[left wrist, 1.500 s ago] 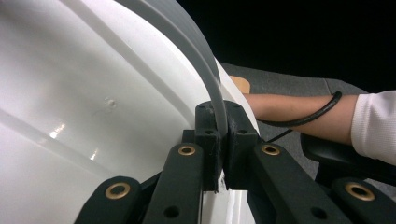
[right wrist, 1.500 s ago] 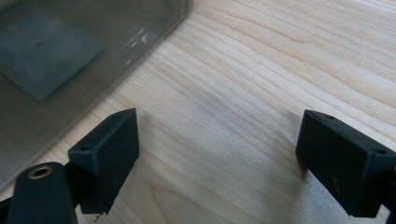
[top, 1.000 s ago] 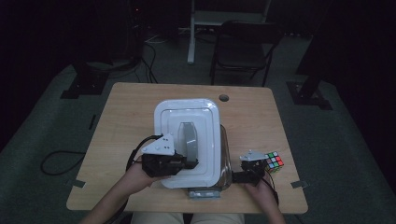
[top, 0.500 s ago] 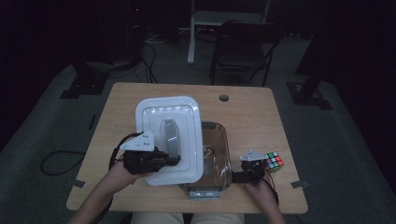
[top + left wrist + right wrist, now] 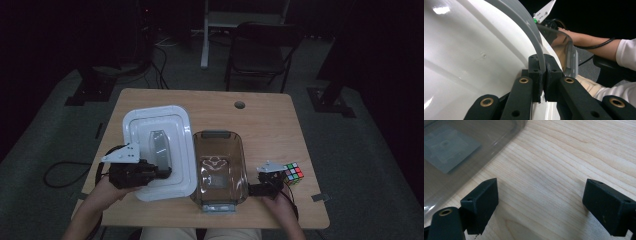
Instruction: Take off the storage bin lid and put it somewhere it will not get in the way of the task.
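Two hand-held grippers work the near edge: the left hand-held gripper pinches the grey handle of the white lid, beside the clear bin; the right hand-held gripper rests released on the worktop, with a colour cube just beyond.

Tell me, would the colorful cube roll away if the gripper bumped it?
Probably not. The cube has flat faces and sits flat on the table, so it would likely slide instead. It looks small, so probably light and easy to shove.
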`<action>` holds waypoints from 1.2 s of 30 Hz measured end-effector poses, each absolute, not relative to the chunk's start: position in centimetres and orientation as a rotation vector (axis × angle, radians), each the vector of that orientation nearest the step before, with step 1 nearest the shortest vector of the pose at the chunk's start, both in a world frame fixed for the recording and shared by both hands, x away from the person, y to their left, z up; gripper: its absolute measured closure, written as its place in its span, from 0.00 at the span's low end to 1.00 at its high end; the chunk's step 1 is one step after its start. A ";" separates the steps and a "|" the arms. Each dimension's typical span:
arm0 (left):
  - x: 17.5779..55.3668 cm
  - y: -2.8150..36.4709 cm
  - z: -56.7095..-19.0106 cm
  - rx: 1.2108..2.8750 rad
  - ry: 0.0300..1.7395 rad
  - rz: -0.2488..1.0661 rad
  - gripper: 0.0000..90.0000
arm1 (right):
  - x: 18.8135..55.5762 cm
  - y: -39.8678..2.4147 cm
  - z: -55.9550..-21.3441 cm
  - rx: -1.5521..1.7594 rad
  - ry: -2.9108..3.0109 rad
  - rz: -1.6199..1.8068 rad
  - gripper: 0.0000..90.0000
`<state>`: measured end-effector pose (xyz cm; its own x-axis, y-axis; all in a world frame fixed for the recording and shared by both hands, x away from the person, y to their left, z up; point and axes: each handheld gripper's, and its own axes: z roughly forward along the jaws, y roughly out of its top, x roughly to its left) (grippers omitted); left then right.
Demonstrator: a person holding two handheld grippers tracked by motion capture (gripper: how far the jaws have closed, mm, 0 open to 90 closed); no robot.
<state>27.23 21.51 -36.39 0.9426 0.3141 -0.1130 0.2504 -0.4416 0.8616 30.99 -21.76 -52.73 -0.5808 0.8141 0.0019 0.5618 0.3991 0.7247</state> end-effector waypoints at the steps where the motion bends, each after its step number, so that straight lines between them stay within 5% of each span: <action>1: 27.3 21.8 -36.7 2.038 0.410 0.059 0.96 | 31.0 -21.8 -52.7 1.190 2.309 0.992 0.15; 11: 27.4 23.5 -38.6 2.059 0.451 0.067 0.96 | 31.0 -21.8 -52.7 1.191 2.308 0.992 0.15; 36: 32.7 22.6 -48.9 2.099 0.551 -0.187 0.96 | 31.0 -21.8 -52.7 1.190 2.309 0.991 0.15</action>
<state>32.66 22.59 -48.93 0.8877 0.3126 -0.3381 0.4538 -0.4698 0.7571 30.99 -21.76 -52.72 -0.5809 0.8140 0.0018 0.5623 0.3997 0.7239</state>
